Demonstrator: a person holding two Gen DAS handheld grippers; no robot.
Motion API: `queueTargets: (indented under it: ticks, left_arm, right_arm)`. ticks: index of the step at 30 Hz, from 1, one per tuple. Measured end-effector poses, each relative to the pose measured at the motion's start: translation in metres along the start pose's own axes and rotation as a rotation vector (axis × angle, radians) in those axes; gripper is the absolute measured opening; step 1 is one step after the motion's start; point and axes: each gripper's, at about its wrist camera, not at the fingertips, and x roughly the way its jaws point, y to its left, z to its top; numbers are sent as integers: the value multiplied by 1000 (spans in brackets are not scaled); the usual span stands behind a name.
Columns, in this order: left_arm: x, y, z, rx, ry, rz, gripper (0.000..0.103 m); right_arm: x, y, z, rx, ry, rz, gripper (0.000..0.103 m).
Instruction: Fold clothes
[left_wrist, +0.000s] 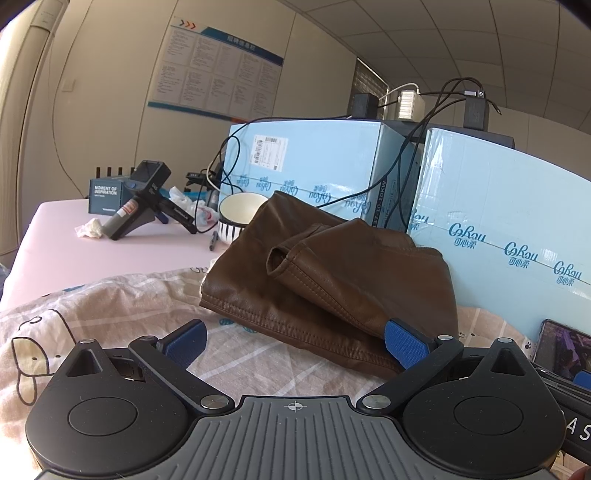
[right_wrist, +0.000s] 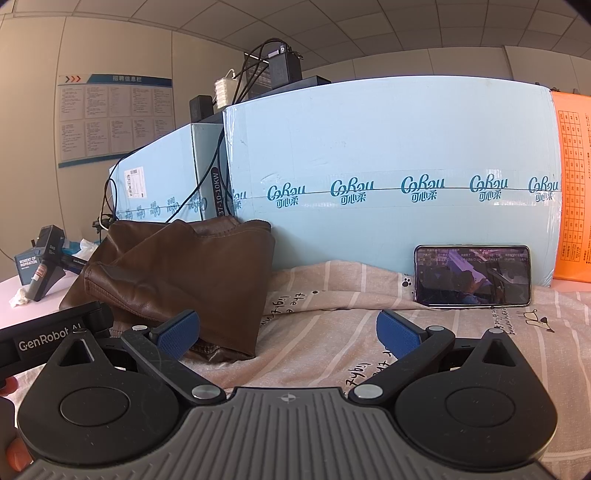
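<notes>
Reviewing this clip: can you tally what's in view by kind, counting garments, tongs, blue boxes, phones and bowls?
Brown leather garment: 1
Tongs, left tongs and right tongs, both open: 2
Light blue boxes: 2
Phone: 1
Bowl: 1
Total: 7

The patterned sheet (right_wrist: 332, 332) lay open between the spread left tongs (left_wrist: 295, 347) and right tongs (right_wrist: 288, 332), giving flat room to pass; the folded brown leather garment (left_wrist: 332, 273) filled the ground ahead of the left tongs and leaned against the pale blue boxes (right_wrist: 388, 166), which walled off the whole back; a phone (right_wrist: 472, 275) propped against that wall blocked the far right; to the left, the pink counter (left_wrist: 74, 251) was open near its front edge, but a bowl (left_wrist: 236, 214), a handheld device (left_wrist: 144, 199), crumpled tissues (left_wrist: 90, 227) and trailing cables (left_wrist: 221, 155) crowded its rear.
</notes>
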Motion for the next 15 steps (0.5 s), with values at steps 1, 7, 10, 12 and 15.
queueTargets:
  ticks: [1, 7, 10, 12, 15]
  left_arm:
    - [0, 0, 0, 0, 0, 0, 103]
    - [1, 0, 0, 3, 0, 0, 103]
    - [0, 0, 0, 5, 0, 0, 103]
    - [0, 0, 0, 6, -1, 0, 103]
    - [0, 0, -1, 7, 0, 0, 103]
  right_arm:
    - [0, 0, 0, 0, 0, 0, 103]
    - [0, 0, 0, 0, 0, 0, 103]
    - [1, 0, 0, 1, 1, -1, 103]
    - [1, -1, 0, 0, 1, -2, 103]
    - [1, -1, 0, 0, 1, -2, 103]
